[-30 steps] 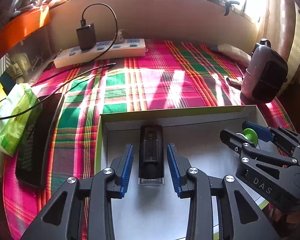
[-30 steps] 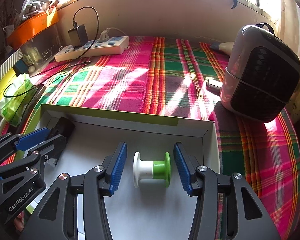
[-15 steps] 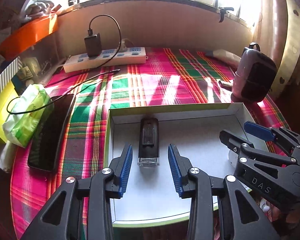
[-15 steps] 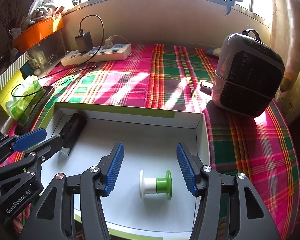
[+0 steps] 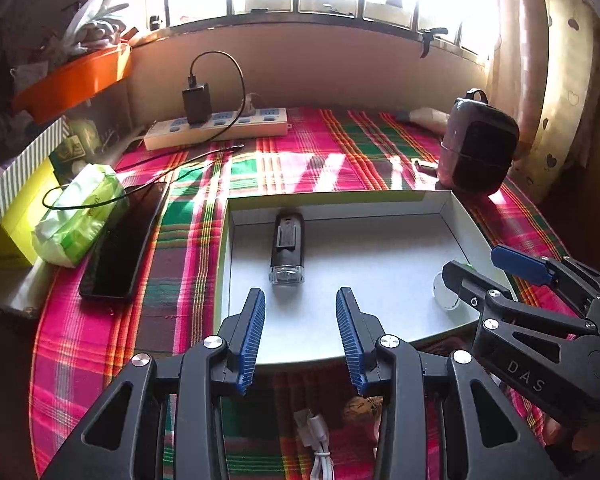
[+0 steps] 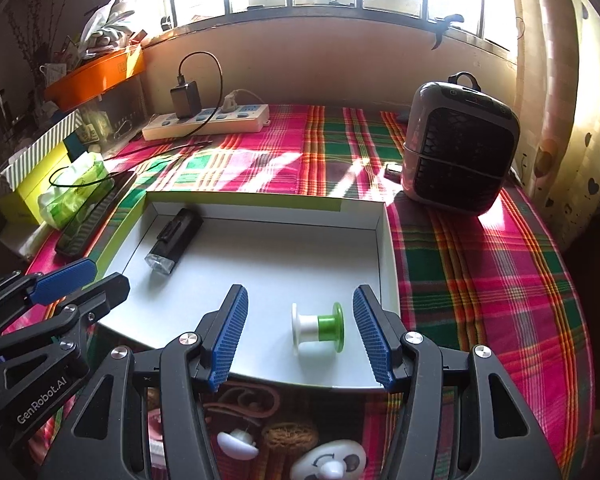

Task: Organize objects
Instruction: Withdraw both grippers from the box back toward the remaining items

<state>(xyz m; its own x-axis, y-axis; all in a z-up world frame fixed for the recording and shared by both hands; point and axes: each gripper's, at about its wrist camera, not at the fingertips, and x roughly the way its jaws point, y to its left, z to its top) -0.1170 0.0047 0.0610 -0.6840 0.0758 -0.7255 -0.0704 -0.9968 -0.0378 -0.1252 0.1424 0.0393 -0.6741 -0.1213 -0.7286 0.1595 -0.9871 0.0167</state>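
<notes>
Both tongs released, box loaded

Torch (image 5: 286, 249) and spool (image 6: 319, 325) lie in the box (image 6: 388, 252); left gripper (image 5: 300, 334) and right gripper (image 6: 300, 334) gape empty. Next, I'd say: fetch another item.

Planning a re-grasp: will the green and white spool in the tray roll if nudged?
Likely yes. The spool lies on its side on two round flanges, so a push across its axis should roll it over the smooth tray floor. It looks like light plastic. Gripping the flange faces probably holds best.
</notes>
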